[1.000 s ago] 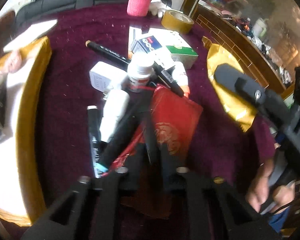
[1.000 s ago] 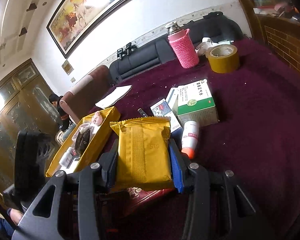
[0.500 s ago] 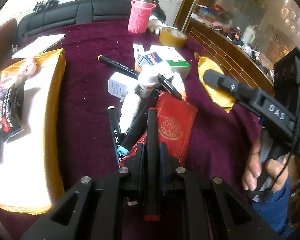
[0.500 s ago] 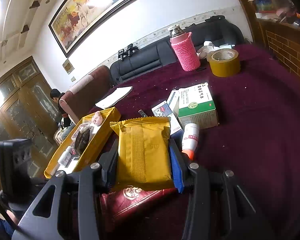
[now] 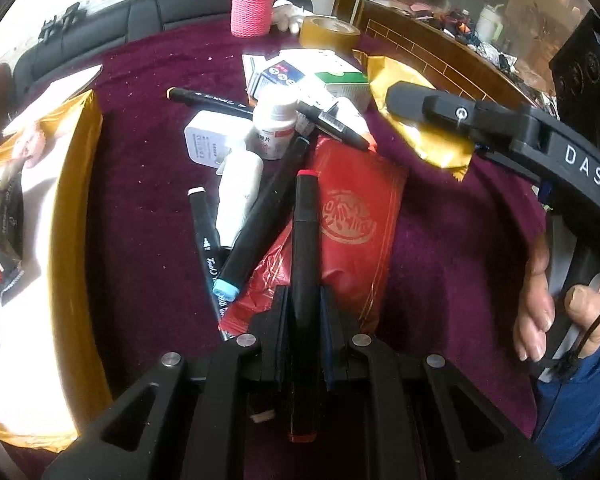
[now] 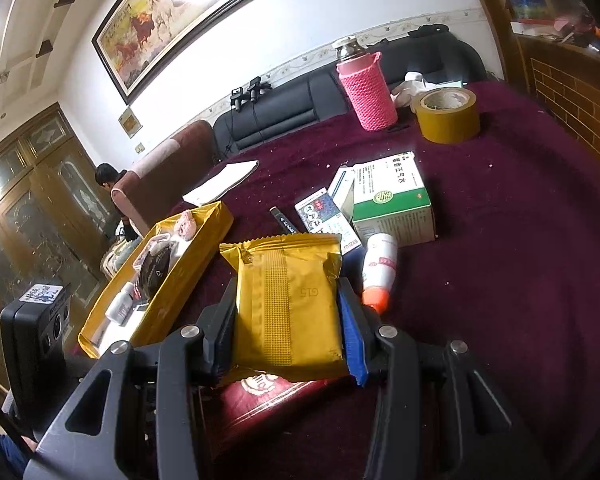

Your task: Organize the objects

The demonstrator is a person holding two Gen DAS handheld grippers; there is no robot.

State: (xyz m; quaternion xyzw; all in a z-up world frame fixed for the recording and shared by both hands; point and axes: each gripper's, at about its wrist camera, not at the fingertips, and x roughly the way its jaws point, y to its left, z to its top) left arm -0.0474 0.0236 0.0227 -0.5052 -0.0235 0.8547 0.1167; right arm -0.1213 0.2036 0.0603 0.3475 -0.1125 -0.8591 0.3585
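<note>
My left gripper (image 5: 305, 300) is shut on a black marker with red ends (image 5: 305, 240), held lengthwise above a red packet (image 5: 352, 216). Beneath it lie a blue-capped marker (image 5: 256, 220), a white-capped marker (image 5: 204, 236), a white tube (image 5: 238, 188), a white pill bottle (image 5: 274, 124) and a white adapter (image 5: 204, 140). My right gripper (image 6: 288, 320) is shut on a gold foil packet (image 6: 286, 300), raised over the maroon table; that packet (image 5: 416, 116) also shows at the right of the left wrist view. A gold tray (image 6: 192, 264) holding small items sits to the left.
Medicine boxes (image 6: 388, 200), a white bottle with an orange cap (image 6: 378, 272), a roll of tan tape (image 6: 448, 116) and a pink knitted bottle (image 6: 366, 88) stand farther back. A paper sheet (image 6: 224, 180) lies near the sofa. A person sits at the far left (image 6: 112, 184).
The left gripper has come up off the pile with the red-ended marker clamped in it and shifted a little. The right gripper and gold packet have stayed put.
</note>
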